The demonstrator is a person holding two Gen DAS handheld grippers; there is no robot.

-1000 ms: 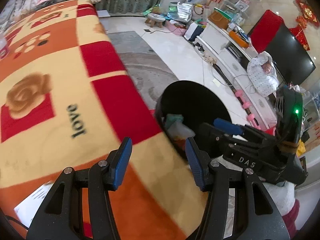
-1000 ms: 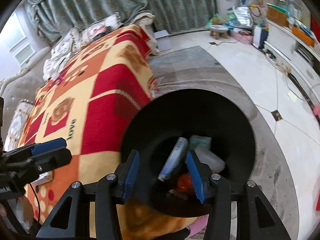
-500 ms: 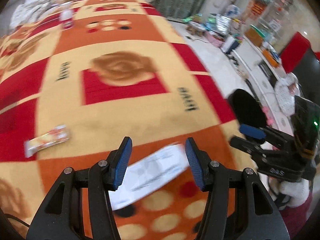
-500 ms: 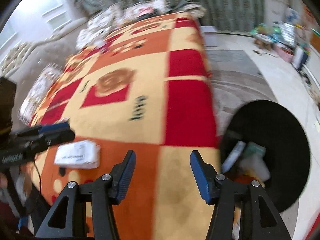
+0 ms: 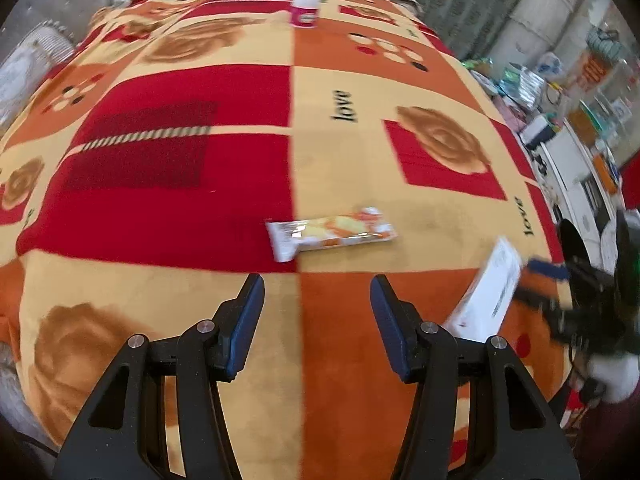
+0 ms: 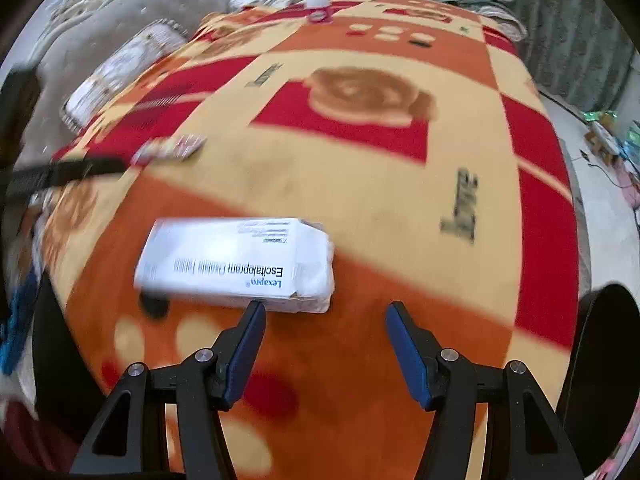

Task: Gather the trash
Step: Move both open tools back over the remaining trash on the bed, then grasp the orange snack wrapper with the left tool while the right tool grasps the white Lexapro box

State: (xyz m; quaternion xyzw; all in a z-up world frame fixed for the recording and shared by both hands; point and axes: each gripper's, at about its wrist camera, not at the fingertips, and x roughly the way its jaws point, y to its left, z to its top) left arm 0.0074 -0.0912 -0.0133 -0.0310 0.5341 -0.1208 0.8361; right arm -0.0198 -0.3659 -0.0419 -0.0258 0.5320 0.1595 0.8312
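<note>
Left wrist view: the left gripper (image 5: 317, 312), black with blue pads, stands moderately apart with nothing between its jaws, above a fleece blanket (image 5: 192, 184) patterned in red, orange and cream squares. Just ahead of its fingertips lies a flat white-and-orange snack wrapper (image 5: 331, 233). To the right of the fingers, a white rectangular medicine carton (image 5: 490, 290) printed with black text lies on the orange square. Beyond it at the right edge, the right gripper (image 5: 560, 280) appears blurred. Far ahead, near the blanket's far end, a small white bottle with a pink label (image 5: 306, 2) stands upright.

Right wrist view: the right gripper (image 6: 325, 338) is opening, its jaws empty. The white carton (image 6: 236, 266) lies just ahead of the left finger, its near edge close to that fingertip but not between the pads. Further ahead and to the left, the wrapper (image 6: 170, 148) is blurred beside the left gripper's dark finger (image 6: 64, 174). At the right edge sits a round black trash bin (image 6: 604, 364), beside the blanket. The pink-labelled bottle (image 6: 318, 6) stands far ahead.
</note>
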